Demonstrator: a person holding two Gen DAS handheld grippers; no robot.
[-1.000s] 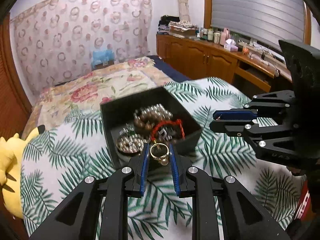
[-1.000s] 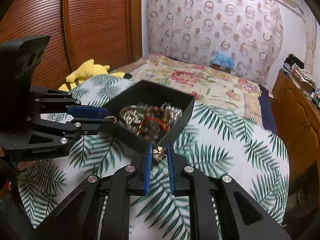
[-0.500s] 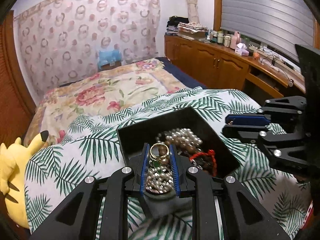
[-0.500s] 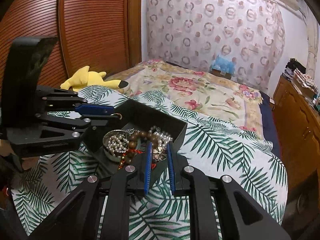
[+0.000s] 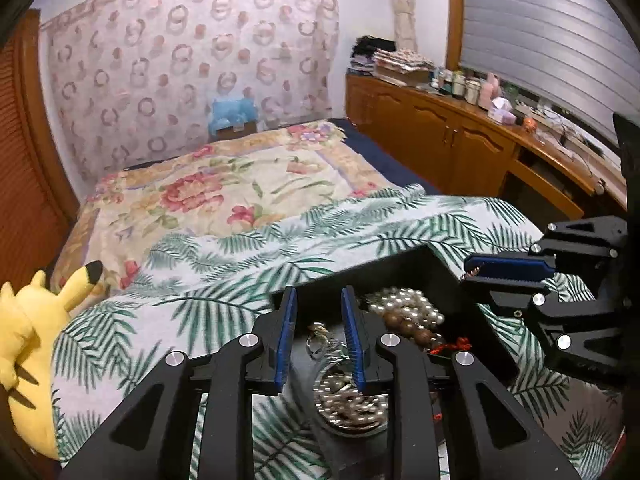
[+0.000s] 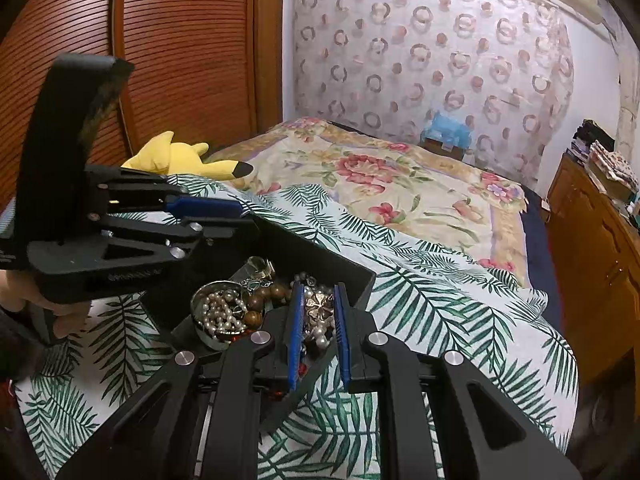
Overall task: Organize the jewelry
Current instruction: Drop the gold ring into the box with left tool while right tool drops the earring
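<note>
Drop-off step: left gripper (image 5: 318, 332) jaws opening, gold ring (image 5: 318, 330) falling free into black box (image 5: 400, 258). Right gripper (image 6: 318, 312) clamped on flower brooch (image 6: 319, 306); next, let go over box.

Black box (image 6: 320, 258) sits on a white bedspread (image 6: 460, 320) with a green palm-leaf print; in it, white pearls (image 5: 408, 304), brown wood beads (image 6: 276, 292), a red cord (image 5: 452, 346) and a gold flower piece (image 6: 318, 306) between the blue pads of the black right gripper (image 6: 318, 308). Far bed cover (image 5: 224, 196) is cream with pink-red flowers, wall drape (image 5: 192, 64) pink with ring pattern. Yellow plush (image 5: 28, 344) with black ear tip at left, red-brown slatted door (image 6: 180, 40), orange-brown cabinets (image 5: 432, 140) at right.
</note>
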